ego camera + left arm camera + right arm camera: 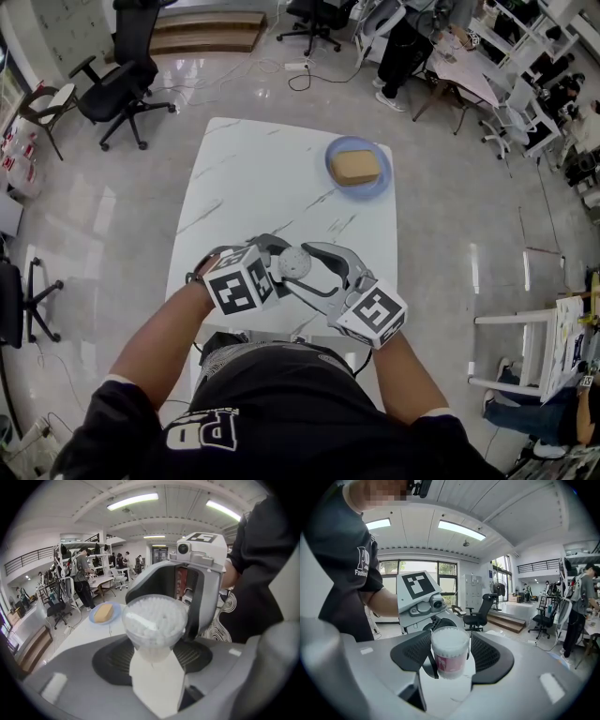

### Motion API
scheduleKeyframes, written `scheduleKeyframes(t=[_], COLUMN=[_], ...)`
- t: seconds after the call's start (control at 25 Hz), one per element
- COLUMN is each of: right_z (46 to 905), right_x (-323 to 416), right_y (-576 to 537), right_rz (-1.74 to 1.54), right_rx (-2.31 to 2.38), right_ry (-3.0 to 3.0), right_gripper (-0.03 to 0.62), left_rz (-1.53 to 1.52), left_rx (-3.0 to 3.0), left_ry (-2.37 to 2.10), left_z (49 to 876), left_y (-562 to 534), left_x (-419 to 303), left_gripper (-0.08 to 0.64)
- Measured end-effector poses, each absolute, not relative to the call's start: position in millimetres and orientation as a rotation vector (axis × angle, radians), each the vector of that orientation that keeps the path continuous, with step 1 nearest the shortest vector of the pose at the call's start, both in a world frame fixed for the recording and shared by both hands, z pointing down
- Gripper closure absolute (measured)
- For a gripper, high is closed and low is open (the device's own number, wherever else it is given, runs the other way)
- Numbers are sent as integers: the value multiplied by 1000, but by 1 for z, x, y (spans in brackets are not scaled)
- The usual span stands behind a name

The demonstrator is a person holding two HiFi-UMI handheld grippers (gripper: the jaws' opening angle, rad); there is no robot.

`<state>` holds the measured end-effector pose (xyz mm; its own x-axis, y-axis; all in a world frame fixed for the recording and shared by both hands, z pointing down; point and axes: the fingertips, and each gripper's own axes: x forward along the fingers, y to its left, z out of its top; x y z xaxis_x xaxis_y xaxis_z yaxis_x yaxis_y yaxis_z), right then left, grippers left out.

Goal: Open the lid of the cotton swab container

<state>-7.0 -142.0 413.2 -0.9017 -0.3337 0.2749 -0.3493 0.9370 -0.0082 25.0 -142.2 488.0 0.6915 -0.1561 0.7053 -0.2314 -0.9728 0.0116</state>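
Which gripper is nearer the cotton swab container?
Left. The left gripper has its jaws clamped on the cotton swab container. The right gripper has its jaws open on either side of it, not pressing on it.

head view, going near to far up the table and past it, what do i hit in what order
cotton swab container → blue plate → black office chair on the floor beyond the table

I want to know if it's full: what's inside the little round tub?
White cotton swabs, packed tight; their tips show at the top of the tub. Lower down, a pink label hides them.
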Motion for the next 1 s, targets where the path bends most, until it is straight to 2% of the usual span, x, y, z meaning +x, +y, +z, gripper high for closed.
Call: scheduleKeyframes(t=[0.36,1.0], right_z=[415,407], right_x=[-3,1], right_y=[-147,-154], right_rz=[129,462], right_rx=[518,512], right_ry=[-2838,-2905], right_gripper=[351,351], left_rz=[1143,1119], left_rx=[2801,2831], left_ry=[-330,-345], left_z=[489,489], left_y=[-146,-147], left_x=[27,26], left_gripper=[252,253])
